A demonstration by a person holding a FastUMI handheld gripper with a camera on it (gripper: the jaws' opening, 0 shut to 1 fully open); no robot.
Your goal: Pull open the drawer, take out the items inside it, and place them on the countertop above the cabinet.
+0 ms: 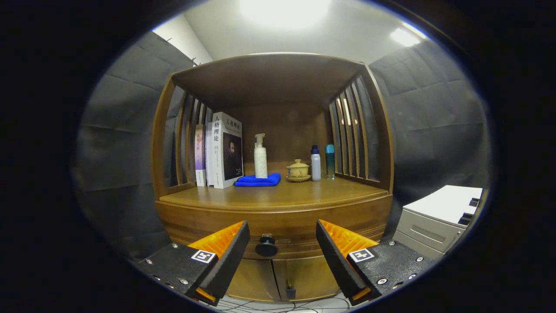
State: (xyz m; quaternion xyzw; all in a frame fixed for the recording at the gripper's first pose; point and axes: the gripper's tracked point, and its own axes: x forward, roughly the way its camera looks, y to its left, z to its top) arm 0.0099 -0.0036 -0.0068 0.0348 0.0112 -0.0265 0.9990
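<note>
A wooden cabinet stands straight ahead, its drawer (278,221) closed under the countertop (278,195). A dark round knob (266,246) sits at the middle of the drawer front. My gripper (282,237) is open, with the knob between the fingers and a little beyond their tips, touching neither. Whatever lies inside the drawer is hidden.
On the countertop stand books (223,150), a white pump bottle (260,156) on a folded blue cloth (257,180), a lidded tea cup (298,170) and two small bottles (321,163). Two cabinet doors (278,278) sit below the drawer. A grey-white drawer unit (438,217) stands to the right.
</note>
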